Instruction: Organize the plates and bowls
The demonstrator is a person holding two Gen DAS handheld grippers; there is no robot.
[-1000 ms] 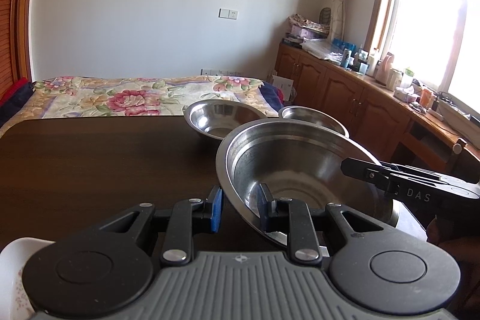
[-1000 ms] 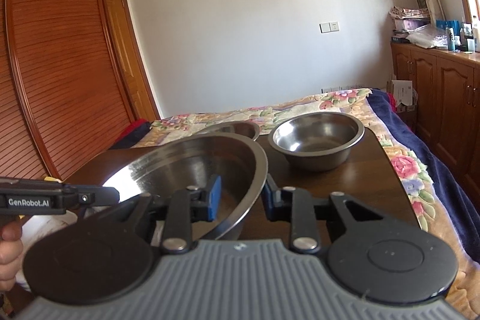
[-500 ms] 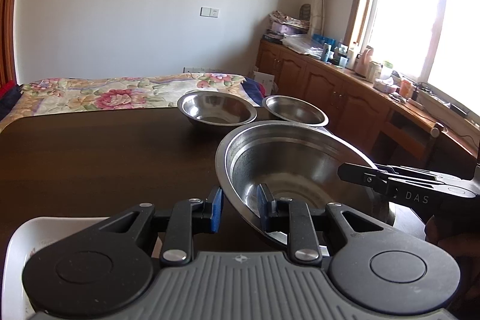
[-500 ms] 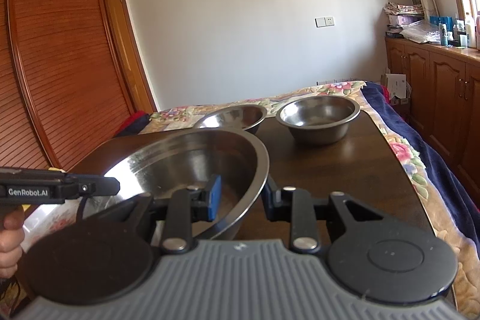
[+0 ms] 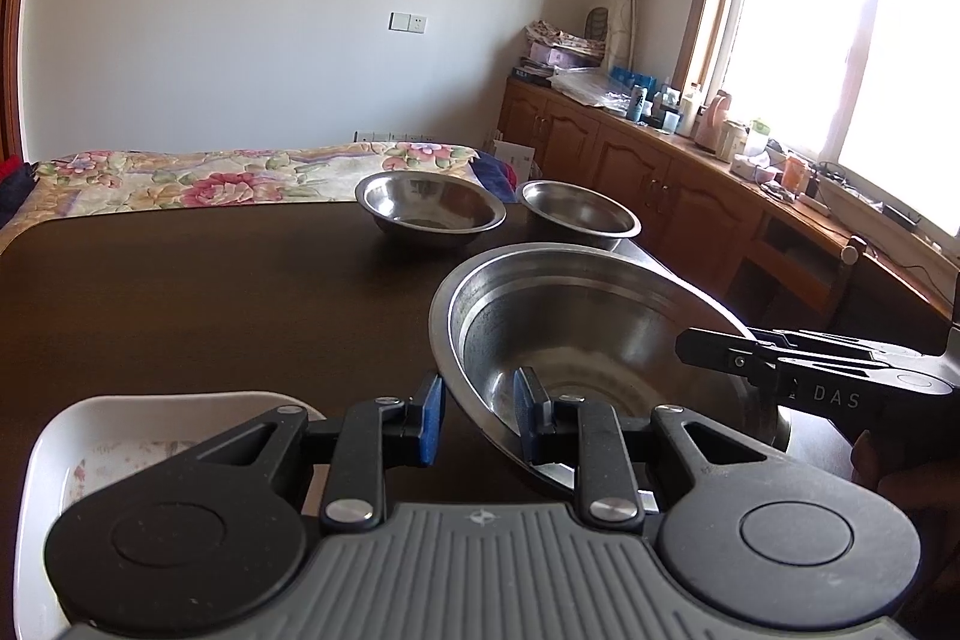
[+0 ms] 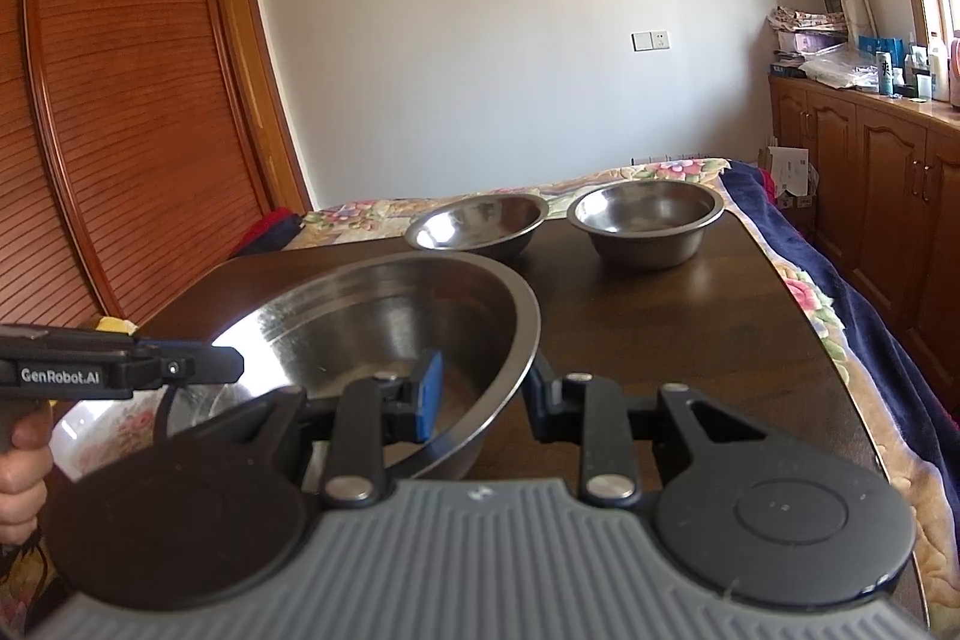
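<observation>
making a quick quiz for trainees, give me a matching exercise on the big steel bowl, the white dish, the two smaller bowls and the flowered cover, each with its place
Things:
1. large steel bowl
2. white dish
3. two smaller steel bowls
4. flowered cover

Places:
A. side by side at the far end of the dark table
B. on the bed beyond the table
C. rim between the fingers of both the left tool and the right tool
D. near corner of the table, beside the left tool

Pairs: 1-C, 2-D, 3-A, 4-B

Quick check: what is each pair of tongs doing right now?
Left tongs: closed on the large steel bowl's near rim.
Right tongs: closed on the same bowl's opposite rim.
</observation>
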